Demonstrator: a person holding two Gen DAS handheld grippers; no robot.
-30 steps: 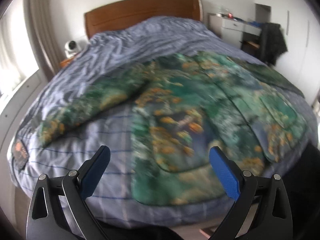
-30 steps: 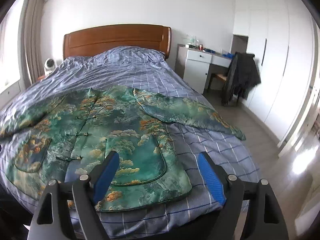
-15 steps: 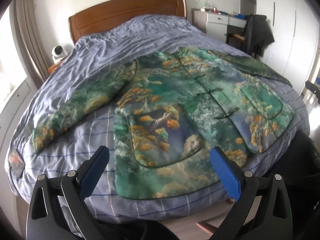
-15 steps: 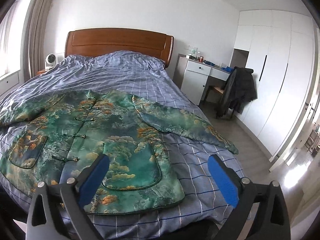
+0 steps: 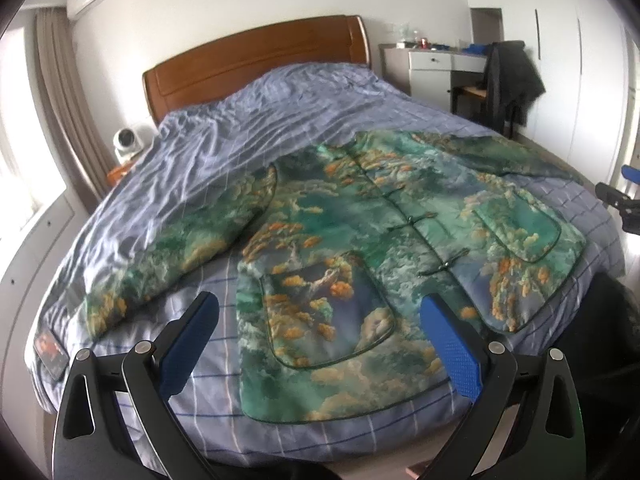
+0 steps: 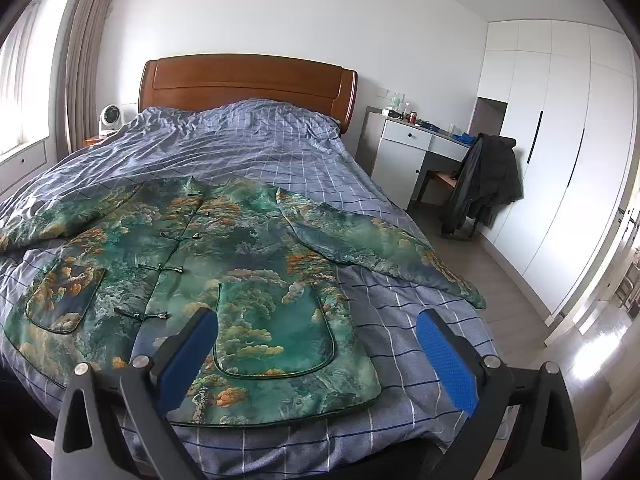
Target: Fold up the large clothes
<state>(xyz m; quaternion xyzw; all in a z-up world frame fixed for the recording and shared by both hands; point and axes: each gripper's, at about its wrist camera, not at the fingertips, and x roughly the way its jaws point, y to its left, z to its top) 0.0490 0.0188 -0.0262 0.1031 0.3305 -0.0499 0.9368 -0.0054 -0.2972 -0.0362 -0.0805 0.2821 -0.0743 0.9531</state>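
1. A green padded jacket (image 6: 224, 264) printed with orange trees and clouds lies flat, front side up, across the near half of a bed (image 6: 280, 148) covered in a blue checked quilt. Its hem runs along the near edge and its collar points toward the wooden headboard (image 6: 248, 80).
2. Both sleeves are spread outward. The right sleeve (image 6: 384, 248) stretches toward the bed's right edge; the left sleeve (image 5: 176, 240) angles toward the near left corner.
3. The left hand-held gripper (image 5: 320, 344) hovers over the near hem by the left pocket (image 5: 324, 312), its blue pads wide apart and holding nothing.
4. The right hand-held gripper (image 6: 316, 356) hovers by the right pocket (image 6: 272, 328). Its jaws have just been opening and now stand wide apart, with nothing between them.
5. No fold has been made yet, so the likely first step is bringing a sleeve across the body.
6. To do it well, pinch the cuff through all layers, lift only enough to clear the quilt, and lay the sleeve straight across the chest so the thick padding does not bunch.
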